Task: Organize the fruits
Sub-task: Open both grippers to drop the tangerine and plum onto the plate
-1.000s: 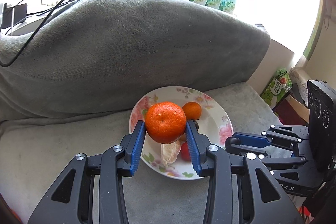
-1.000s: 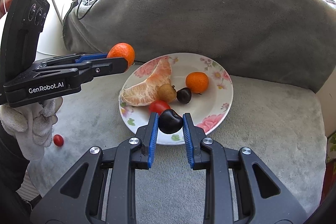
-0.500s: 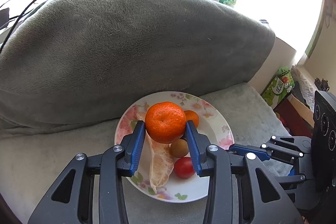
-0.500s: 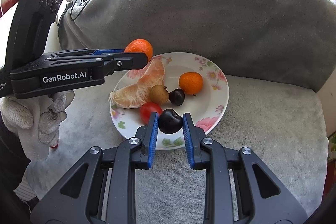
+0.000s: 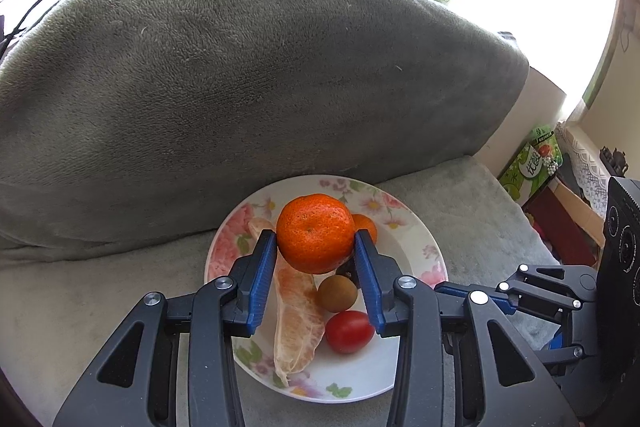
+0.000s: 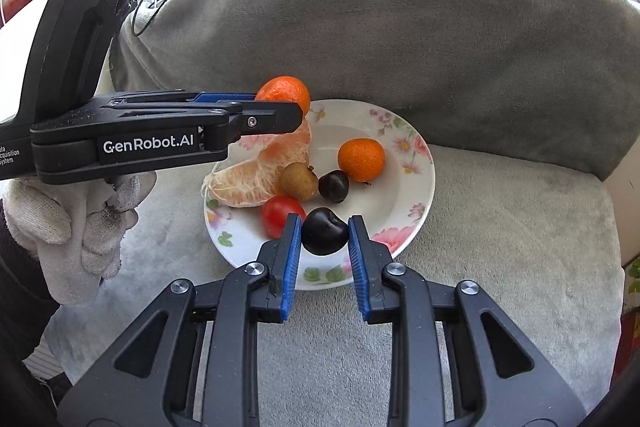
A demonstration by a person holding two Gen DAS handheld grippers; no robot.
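Two fruits in transit above plate (image 6: pixel 416 195). Left gripper (image 5: pixel 316 247) jaws pinching mandarin (image 5: pixel 316 233) over plate's far edge; right gripper (image 6: pixel 324 239) jaws pinching cherry (image 6: pixel 323 237) over near edge. Five fruits already plated; release of both left.

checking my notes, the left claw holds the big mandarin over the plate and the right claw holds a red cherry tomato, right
Not quite. The right claw is shut on a dark cherry, not the red cherry tomato, which lies on the plate beside it, as the right wrist view shows. The left claw does hold the big mandarin over the plate.
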